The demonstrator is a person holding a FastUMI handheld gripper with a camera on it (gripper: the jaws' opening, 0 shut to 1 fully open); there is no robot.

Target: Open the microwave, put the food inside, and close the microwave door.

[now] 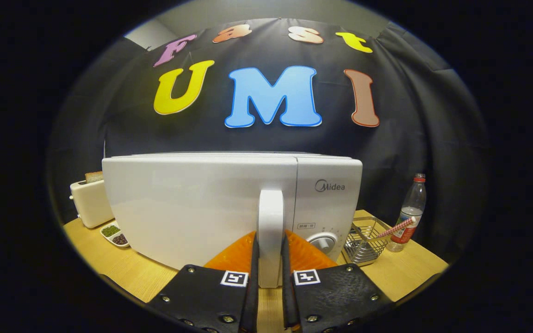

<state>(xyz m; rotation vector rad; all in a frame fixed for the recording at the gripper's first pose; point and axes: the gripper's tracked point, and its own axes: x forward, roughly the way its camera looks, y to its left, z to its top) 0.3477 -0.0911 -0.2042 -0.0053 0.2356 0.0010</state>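
A white microwave [192, 199] stands on the wooden table, directly ahead of me. Its upright white door handle [271, 217] runs down between my two fingers. My gripper [270, 259] is shut on that handle, one finger pressing each side of its lower part. The door looks swung slightly outward toward me on its left hinge, though I cannot tell for sure. The control panel with a round knob [323, 241] sits just right of the handle. No food shows between the fingers.
A cream toaster [89, 202] with bread stands left of the microwave, with a small dish [114, 234] of dark and green grains before it. To the right are a wire basket [363, 243], a striped stick [396, 227] and a plastic bottle [410, 212]. The table [123, 268] runs below.
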